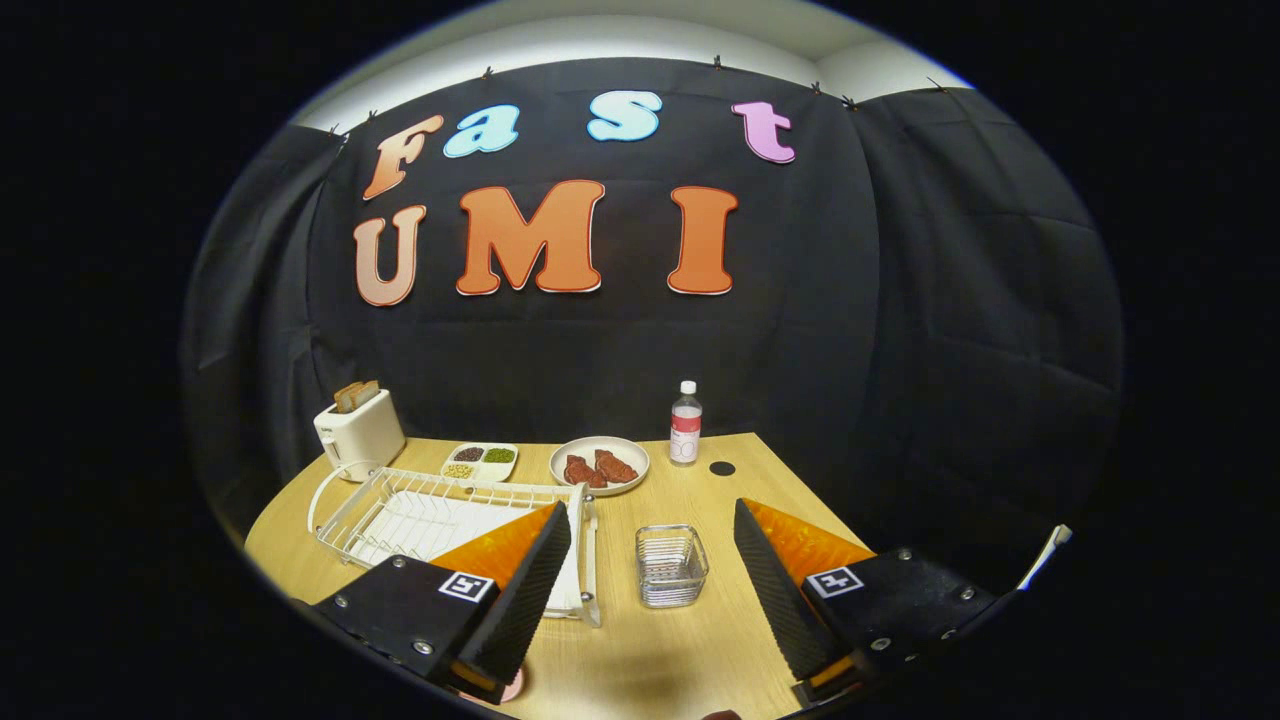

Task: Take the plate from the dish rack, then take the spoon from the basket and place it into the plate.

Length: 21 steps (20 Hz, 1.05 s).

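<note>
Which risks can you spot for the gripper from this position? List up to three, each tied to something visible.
1. The gripper has its jaws open, holding nothing, above the small clear square basket; lowering carelessly could knock this light container.
2. The left finger overlaps the white wire dish rack, so it might snag a wire.
3. A pink object peeks out under the left finger; whether it is the plate cannot be told.

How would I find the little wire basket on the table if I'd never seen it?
Start at the big white dish rack on the wooden table. Just beside it, between the open tongs, stands the small wire basket. It is a silvery see-through box, much smaller than the rack and nearer the tongs than the plate of red food and the bottle.
</note>
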Tool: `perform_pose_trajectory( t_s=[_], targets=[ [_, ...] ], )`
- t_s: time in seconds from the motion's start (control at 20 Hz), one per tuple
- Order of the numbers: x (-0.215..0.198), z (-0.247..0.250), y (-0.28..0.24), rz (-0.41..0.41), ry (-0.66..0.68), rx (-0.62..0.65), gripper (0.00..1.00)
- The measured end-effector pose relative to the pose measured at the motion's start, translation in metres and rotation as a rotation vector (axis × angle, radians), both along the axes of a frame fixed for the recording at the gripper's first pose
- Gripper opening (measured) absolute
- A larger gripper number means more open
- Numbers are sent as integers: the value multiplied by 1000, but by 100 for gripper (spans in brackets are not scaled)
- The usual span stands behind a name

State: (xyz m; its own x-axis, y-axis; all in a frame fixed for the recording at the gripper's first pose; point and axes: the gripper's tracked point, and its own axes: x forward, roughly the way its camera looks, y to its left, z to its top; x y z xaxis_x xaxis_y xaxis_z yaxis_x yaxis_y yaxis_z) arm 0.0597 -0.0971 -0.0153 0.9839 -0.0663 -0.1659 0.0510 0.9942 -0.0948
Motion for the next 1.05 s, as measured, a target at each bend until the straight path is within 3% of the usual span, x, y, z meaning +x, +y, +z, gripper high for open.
perform_pose_trajectory(
  t_s=[0.5,1.05],
  targets=[
    [14,-3,-50,23,12,-1,98],
    [10,-12,-70,13,23,30,97]
  ],
)
